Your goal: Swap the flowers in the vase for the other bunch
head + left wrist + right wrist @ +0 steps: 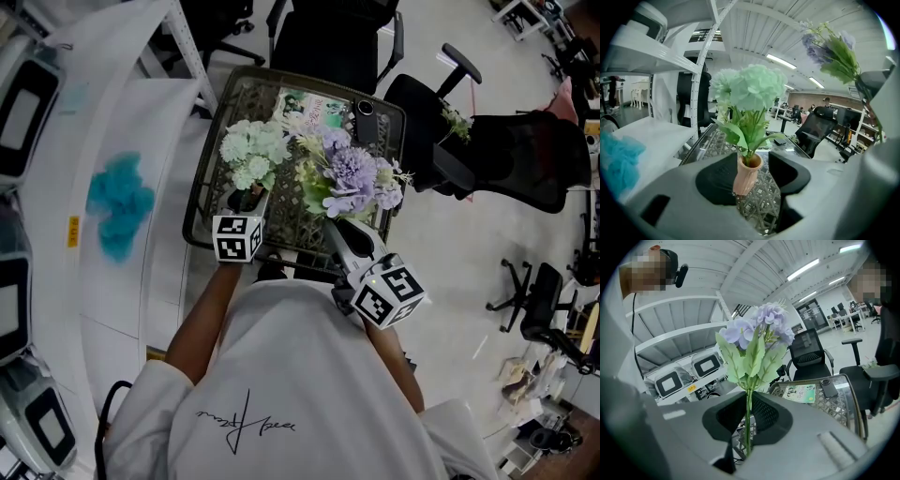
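Right gripper [749, 427] is seen closed on the thin stem of the purple bunch [757, 329], which is held upright over the table [199, 202], just beside the vase. Left gripper [753, 166] is set round the small pink vase [745, 176], which stands on the woven table top. A sliver of table is seen between the vase and one pad, so these jaws are judged to be apart rather than clamped. The pale green bunch [750, 89] is still seated in the vase. The swap is therefore judged barely begun: the replacement bunch is in hand, but nothing is out of the vase yet. Two steps are left: the pale green bunch is to be lifted out and laid aside, and the purple stem is to be lowered into the vase's narrow mouth.
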A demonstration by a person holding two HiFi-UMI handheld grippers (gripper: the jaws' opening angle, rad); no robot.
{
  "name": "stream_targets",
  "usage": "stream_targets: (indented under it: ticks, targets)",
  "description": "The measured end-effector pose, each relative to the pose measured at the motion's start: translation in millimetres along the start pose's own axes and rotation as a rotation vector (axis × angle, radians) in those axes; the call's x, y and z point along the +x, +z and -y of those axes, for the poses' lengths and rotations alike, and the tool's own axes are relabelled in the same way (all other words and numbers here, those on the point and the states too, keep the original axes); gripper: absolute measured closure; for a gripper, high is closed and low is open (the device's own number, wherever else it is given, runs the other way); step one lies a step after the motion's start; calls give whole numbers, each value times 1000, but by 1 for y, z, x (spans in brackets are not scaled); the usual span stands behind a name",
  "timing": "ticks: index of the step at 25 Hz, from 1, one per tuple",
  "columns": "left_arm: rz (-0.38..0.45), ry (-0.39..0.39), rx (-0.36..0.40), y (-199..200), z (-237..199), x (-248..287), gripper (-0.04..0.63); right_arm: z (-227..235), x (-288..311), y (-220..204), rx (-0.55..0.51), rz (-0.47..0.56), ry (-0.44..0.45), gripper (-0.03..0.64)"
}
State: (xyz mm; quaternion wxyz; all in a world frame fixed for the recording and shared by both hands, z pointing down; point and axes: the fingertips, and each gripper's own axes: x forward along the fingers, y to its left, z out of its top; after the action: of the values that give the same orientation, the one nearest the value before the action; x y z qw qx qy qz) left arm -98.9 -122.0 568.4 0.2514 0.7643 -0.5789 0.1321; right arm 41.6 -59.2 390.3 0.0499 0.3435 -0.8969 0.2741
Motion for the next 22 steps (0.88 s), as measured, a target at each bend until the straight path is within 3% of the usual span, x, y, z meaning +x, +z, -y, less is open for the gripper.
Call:
stream_targets:
  ticks: [22]
  targets:
    - [-36, 26, 10, -8, -9, 16, 396, 6, -1, -6, 9, -10, -15, 578]
